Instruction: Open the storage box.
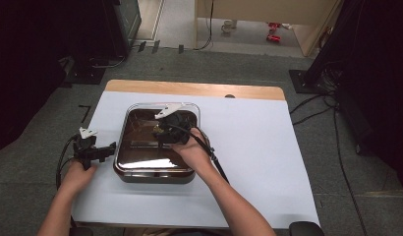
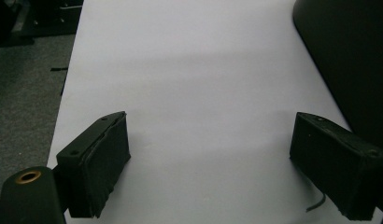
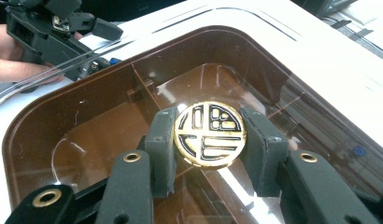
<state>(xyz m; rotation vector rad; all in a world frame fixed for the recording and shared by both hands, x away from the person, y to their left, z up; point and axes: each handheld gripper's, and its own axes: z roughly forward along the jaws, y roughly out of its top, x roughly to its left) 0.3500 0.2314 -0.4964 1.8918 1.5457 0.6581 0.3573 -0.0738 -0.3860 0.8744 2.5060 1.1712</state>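
The right gripper (image 3: 209, 135) has its two pads pressed against the sides of a round gold knob (image 3: 210, 134), which sits at the centre of a clear lid (image 3: 273, 60). In the high view the right gripper (image 1: 166, 129) is over the middle of a brown box (image 1: 155, 174) on the white table (image 1: 258, 147). At nine o'clock from the box, just beside it, the left gripper (image 2: 210, 163) rests with jaws spread wide and nothing between them.
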